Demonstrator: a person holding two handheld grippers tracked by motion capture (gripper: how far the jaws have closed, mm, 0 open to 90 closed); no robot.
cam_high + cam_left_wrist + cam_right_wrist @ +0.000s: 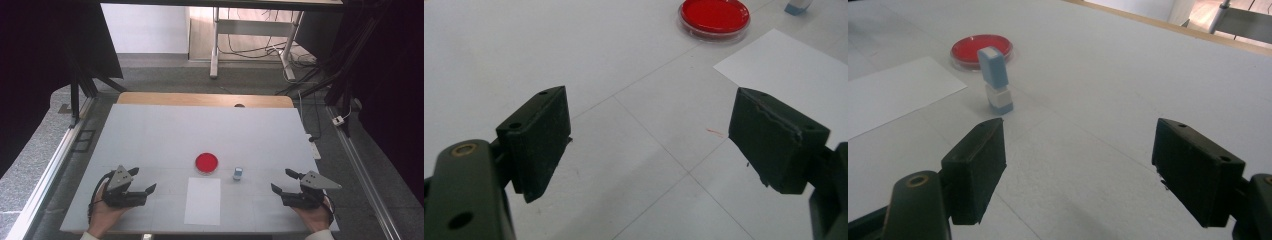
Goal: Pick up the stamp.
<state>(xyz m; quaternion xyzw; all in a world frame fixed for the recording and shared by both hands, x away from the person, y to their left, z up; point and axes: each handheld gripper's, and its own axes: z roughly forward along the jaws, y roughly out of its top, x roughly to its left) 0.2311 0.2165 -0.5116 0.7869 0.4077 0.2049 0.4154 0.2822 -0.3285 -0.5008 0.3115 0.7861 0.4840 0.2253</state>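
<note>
A round red dish (206,162) (714,17) (981,49) lies near the middle of the white table (165,135). Just right of it stands a small blue and white stamp-like block (238,173) (996,80), upright, its edge also in the left gripper view (798,6). A white sheet of paper (203,200) (794,75) (893,92) lies in front of the dish. My left gripper (141,180) (649,140) rests at the front left, jaws wide open, nothing between them. My right gripper (282,180) (1078,165) rests at the front right, also open and holding nothing, facing the block.
A wooden table edge (205,99) shows beyond the white surface. Metal rails (50,165) run along both sides. A desk frame with cables (250,45) stands on the floor behind.
</note>
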